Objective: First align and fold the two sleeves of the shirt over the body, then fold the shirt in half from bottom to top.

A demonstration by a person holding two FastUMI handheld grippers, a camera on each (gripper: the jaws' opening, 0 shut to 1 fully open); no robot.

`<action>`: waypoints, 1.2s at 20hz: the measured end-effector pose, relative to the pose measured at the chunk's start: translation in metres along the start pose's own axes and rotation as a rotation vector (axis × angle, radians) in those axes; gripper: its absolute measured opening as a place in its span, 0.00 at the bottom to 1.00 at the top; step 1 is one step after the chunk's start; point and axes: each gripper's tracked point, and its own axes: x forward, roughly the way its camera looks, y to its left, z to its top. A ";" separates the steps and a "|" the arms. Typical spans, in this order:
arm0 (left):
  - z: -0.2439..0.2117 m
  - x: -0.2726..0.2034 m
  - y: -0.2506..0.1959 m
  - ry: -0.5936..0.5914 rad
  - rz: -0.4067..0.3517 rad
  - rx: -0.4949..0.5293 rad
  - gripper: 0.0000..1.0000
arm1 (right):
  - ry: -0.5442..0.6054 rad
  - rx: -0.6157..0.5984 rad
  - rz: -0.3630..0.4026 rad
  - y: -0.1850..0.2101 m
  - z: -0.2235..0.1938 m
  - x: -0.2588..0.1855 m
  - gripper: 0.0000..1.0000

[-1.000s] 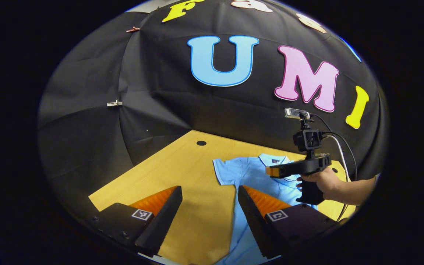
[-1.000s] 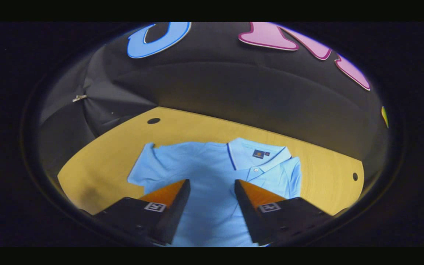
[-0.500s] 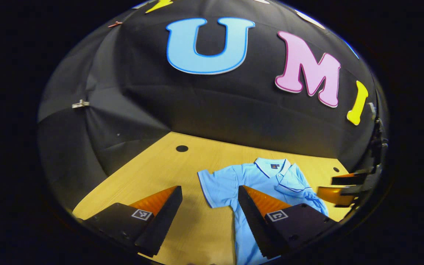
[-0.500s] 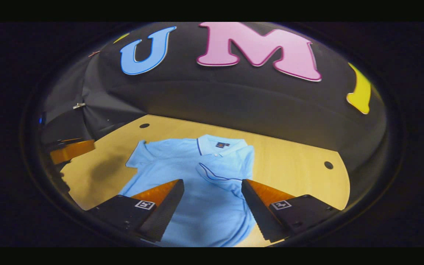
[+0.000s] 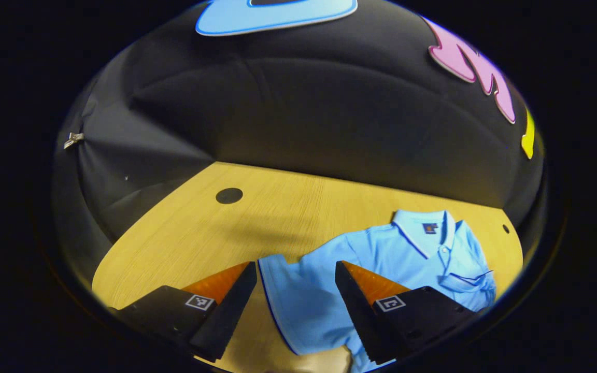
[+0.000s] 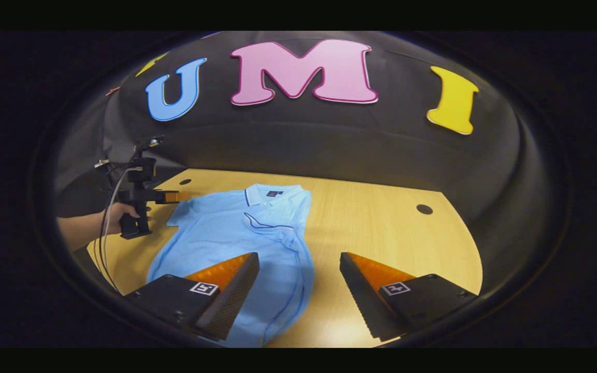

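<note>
- The light blue shirt (image 6: 236, 233) lay flat on the wooden worktop (image 6: 381, 228), collar (image 6: 272, 192) toward the booth's back wall and hem toward the near edge
- One sleeve (image 6: 278, 233) was already folded over the body, its dark-trimmed edge lying across the chest just below the collar
- The other sleeve (image 5: 298, 305) was spread out to the side, flat on the worktop
- The left gripper (image 5: 296, 272) hung above that spread sleeve; its fingers stood wide apart, gripping nothing, with the sleeve's trimmed edge between them in the left gripper view
- In the right gripper view the left gripper (image 6: 179, 197) was seen farther off, held by a hand (image 6: 119, 215), its tips at the shirt's shoulder; whether it touched the cloth could not be told
- The right gripper (image 6: 298, 261) hovered over the shirt's lower side, its fingers wide apart and empty, one over the shirt body and one over bare worktop
- Two dark round holes (image 6: 424, 209) sat in the worktop, well apart from the shirt
</note>
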 end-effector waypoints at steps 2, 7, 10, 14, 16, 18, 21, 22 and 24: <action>-0.009 0.014 0.009 0.027 0.035 0.009 0.97 | 0.006 0.013 -0.013 -0.008 -0.008 -0.006 0.95; -0.017 0.018 0.005 0.056 0.020 0.045 0.87 | 0.059 0.132 0.002 -0.013 -0.030 -0.015 0.98; -0.016 0.021 -0.002 0.048 0.009 0.041 0.64 | 0.065 0.160 -0.010 -0.021 -0.044 -0.014 0.98; -0.013 0.022 -0.013 0.038 0.012 0.064 0.13 | 0.080 0.177 -0.021 -0.035 -0.062 -0.012 0.99; -0.013 0.022 -0.015 0.043 0.023 0.079 0.07 | 0.086 0.176 -0.033 -0.044 -0.067 -0.012 0.99; -0.012 0.020 -0.020 0.054 0.031 0.062 0.07 | 0.093 0.186 -0.042 -0.053 -0.070 -0.016 0.99; -0.003 0.012 -0.041 0.051 0.012 0.066 0.06 | 0.103 0.224 -0.043 -0.062 -0.069 -0.024 0.98; 0.003 0.006 -0.052 0.037 -0.008 0.082 0.06 | 0.106 0.223 -0.046 -0.066 -0.068 -0.026 0.98; 0.021 -0.006 -0.083 0.002 -0.051 0.091 0.11 | 0.097 0.203 -0.055 -0.071 -0.063 -0.032 0.99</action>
